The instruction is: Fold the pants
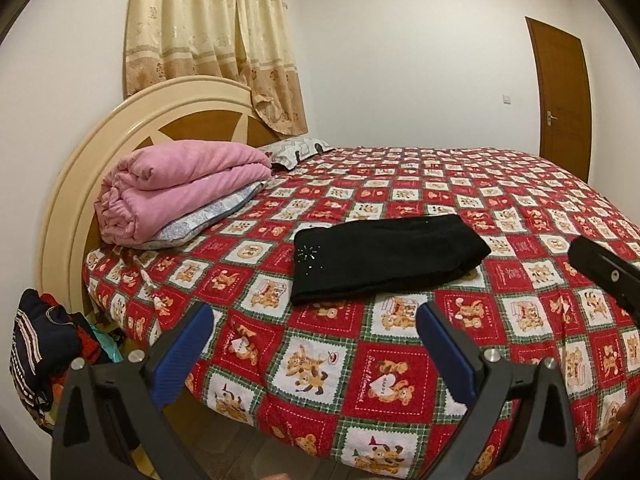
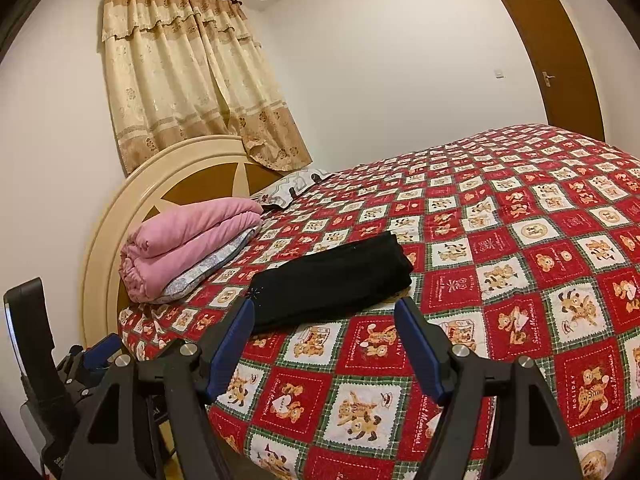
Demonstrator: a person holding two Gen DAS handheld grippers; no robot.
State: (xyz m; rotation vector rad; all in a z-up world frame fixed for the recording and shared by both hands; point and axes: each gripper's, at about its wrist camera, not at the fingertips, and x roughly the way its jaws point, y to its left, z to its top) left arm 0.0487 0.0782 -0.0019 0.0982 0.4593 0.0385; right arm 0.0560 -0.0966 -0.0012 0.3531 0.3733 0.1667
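Pants (image 1: 386, 258): black, folded into a compact rectangle, flat on the bear-print bedspread (image 1: 360, 364), mid-bed, nearer the front edge. Look done or nearly so — judgement only.

Risks:
- Regrasping now likely to peel only the top layer, since the layers are loose and stacked; would undo the fold.
- Low sweep of either finger tip across the near edge could drag the bundle or bunch the bedspread under it.
- Right end looks slightly uneven, lower layer showing past the upper; pinching there could splay it further.
- Dark fabric, edges hard to read; easy to misjudge the layer count.
- Pink quilt (image 1: 180, 188) stacked by the headboard (image 1: 132, 112), well apart to the left; no interference expected.

Geometry:
- Left gripper (image 1: 316, 316): wide apart, nothing between, clear of the cloth. Pants lie beyond the tips, roughly centred, slightly right.
- Right gripper (image 2: 324, 312): also spread, empty. Pants just ahead of the tips, near edge appearing between them; left blue pad (image 2: 234, 332) overlaps the near-left corner in view, contact not confirmed.
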